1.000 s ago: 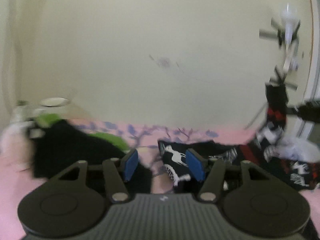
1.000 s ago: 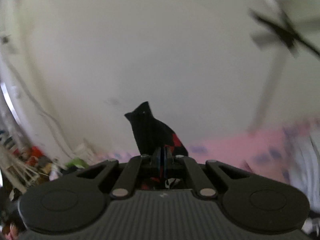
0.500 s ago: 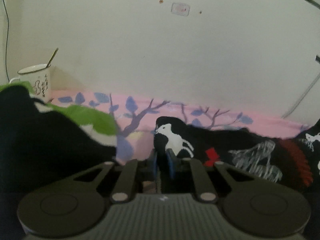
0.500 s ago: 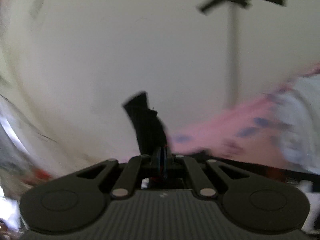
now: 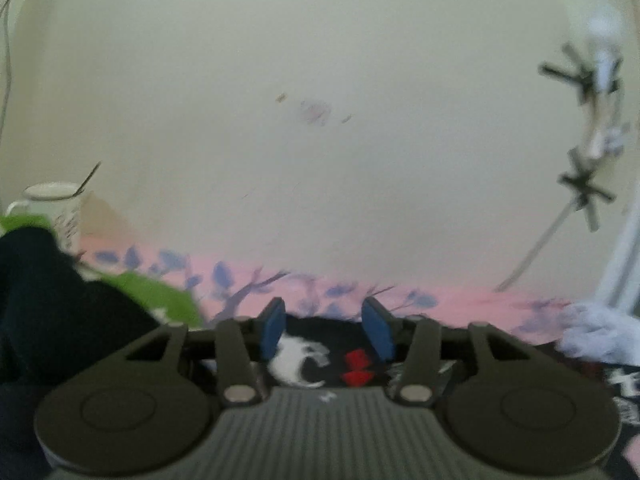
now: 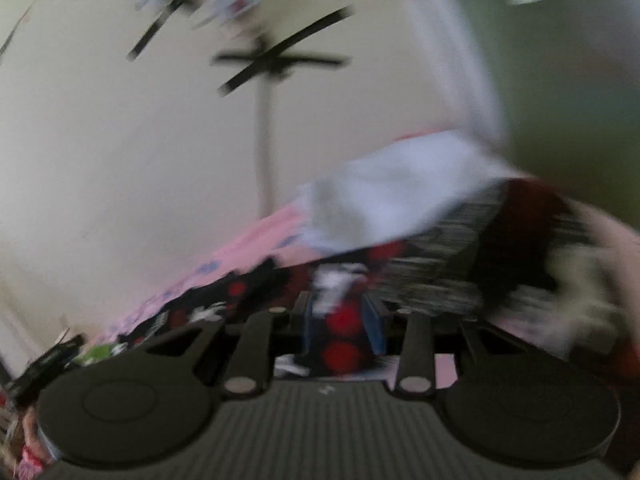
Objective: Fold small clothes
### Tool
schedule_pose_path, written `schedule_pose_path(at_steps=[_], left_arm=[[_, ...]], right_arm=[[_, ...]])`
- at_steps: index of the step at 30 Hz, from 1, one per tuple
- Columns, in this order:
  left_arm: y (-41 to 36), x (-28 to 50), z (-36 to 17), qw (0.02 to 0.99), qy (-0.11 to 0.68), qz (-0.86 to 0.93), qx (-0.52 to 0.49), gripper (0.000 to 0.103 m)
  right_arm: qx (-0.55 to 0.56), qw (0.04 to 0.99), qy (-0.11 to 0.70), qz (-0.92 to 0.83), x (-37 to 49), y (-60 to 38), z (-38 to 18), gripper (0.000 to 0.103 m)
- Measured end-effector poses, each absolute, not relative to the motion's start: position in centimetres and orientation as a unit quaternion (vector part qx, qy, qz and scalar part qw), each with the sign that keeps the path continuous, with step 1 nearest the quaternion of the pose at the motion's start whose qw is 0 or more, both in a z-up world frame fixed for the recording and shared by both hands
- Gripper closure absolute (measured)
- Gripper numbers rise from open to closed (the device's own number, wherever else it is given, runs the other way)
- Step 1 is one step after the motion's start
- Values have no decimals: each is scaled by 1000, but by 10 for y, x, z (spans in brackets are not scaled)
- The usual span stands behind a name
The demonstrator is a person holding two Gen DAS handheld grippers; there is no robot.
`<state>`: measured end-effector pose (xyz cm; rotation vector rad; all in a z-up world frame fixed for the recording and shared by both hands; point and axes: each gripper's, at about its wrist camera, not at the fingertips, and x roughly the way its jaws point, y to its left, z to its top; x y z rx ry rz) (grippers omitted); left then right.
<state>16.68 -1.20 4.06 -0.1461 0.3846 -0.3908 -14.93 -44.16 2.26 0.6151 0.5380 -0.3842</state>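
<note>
A black garment with white and red print (image 5: 320, 356) lies on the pink floral cloth (image 5: 460, 300). My left gripper (image 5: 325, 328) is open, its blue pads either side of the garment's near edge, just above it. In the blurred right wrist view the same garment (image 6: 440, 264) stretches across the cloth. My right gripper (image 6: 343, 326) is open, with printed fabric showing between its blue pads.
A dark garment with green parts (image 5: 72, 300) lies at the left, a white mug (image 5: 56, 208) behind it by the wall. A white garment (image 5: 600, 336) lies at the right, and shows in the right wrist view (image 6: 392, 188). A stand (image 6: 264, 120) rises behind.
My left gripper was shut on the printed garment half a second ago and has opened. My right gripper, which held the garment up, has come down and opened.
</note>
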Motion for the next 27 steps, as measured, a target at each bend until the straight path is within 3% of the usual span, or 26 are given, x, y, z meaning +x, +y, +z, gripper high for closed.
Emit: schedule_pose_path(at_steps=[3, 5, 11, 14, 16, 18, 19, 20, 25, 27], left_arm=[[-24, 162, 40, 955, 194, -219, -53, 59], [-35, 164, 33, 949, 209, -232, -30, 59], [-47, 178, 12, 935, 270, -228, 10, 55], [-34, 187, 9, 929, 291, -226, -29, 55], [-27, 190, 6, 926, 303, -219, -48, 54], [-21, 195, 4, 922, 312, -219, -67, 55], [-20, 196, 4, 922, 312, -219, -69, 55], [-21, 196, 4, 922, 312, -219, -68, 55], [-26, 194, 5, 924, 311, -216, -55, 55], [-27, 196, 4, 923, 318, -213, -49, 55]], right_arm=[[319, 883, 259, -227, -180, -450, 13, 61], [332, 875, 248, -248, -188, -457, 4, 44], [388, 856, 228, -253, -185, -481, -22, 43], [412, 847, 224, -250, -170, -486, -32, 29], [414, 843, 226, -260, -159, -488, -37, 30], [388, 846, 245, -271, -142, -484, -35, 44], [371, 848, 258, -276, -134, -481, -34, 77], [354, 851, 271, -276, -127, -478, -33, 86], [298, 882, 195, -308, -122, -479, 8, 94], [277, 884, 201, -320, -111, -483, 13, 94]])
